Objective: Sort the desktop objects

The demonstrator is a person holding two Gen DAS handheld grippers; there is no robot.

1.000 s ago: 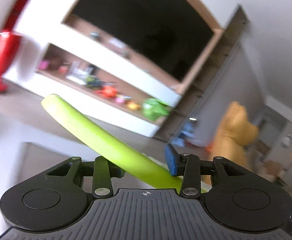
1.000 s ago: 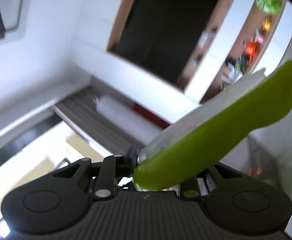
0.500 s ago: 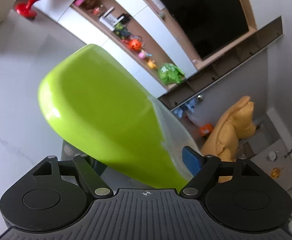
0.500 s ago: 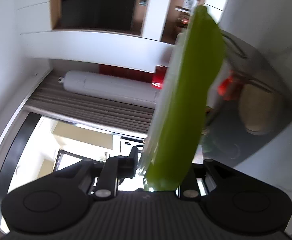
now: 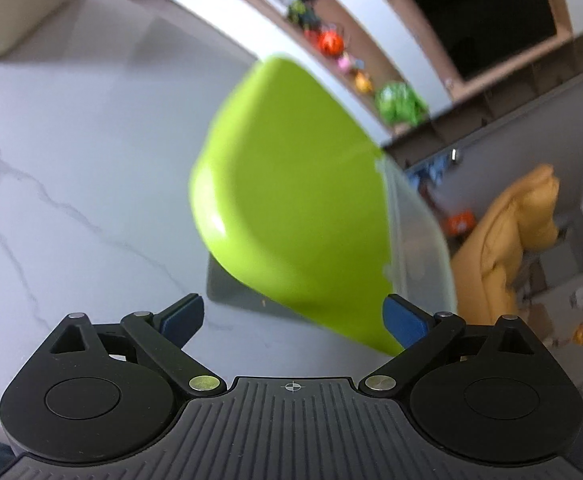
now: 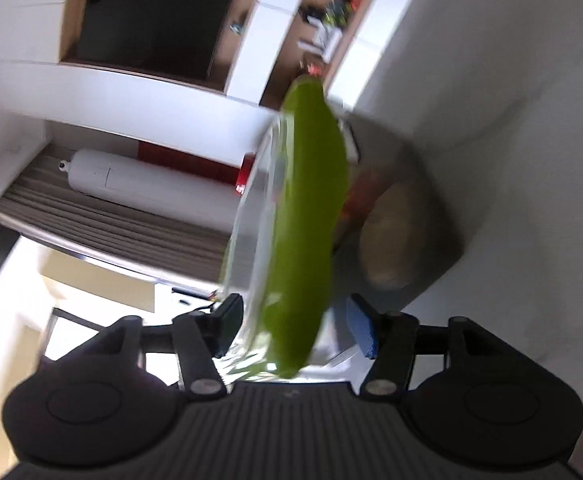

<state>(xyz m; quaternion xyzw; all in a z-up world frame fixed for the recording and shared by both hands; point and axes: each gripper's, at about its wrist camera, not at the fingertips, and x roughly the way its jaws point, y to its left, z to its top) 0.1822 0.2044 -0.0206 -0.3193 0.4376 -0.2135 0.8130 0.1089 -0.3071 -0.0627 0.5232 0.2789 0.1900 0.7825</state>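
A lime-green case with a clear plastic lid (image 5: 291,200) is in the air over the white marble table (image 5: 51,152), blurred by motion. In the left wrist view my left gripper (image 5: 293,318) is open, its blue pads spread wide, and the case lies just past them. In the right wrist view the same case (image 6: 303,232) stands edge-on between the spread fingers of my right gripper (image 6: 295,326), which is open; whether a pad touches the case I cannot tell.
A grey tray (image 6: 419,200) with a round beige object (image 6: 391,244) lies on the table beyond the case. A cream container (image 5: 15,12) stands at the far left. A shelf unit with toys (image 5: 331,44) and a yellow plush (image 5: 519,232) are behind.
Both grippers have opened: the left was shut on the green case a second ago and now stands wide. The case has turned and moved away from the left fingers, over the table.
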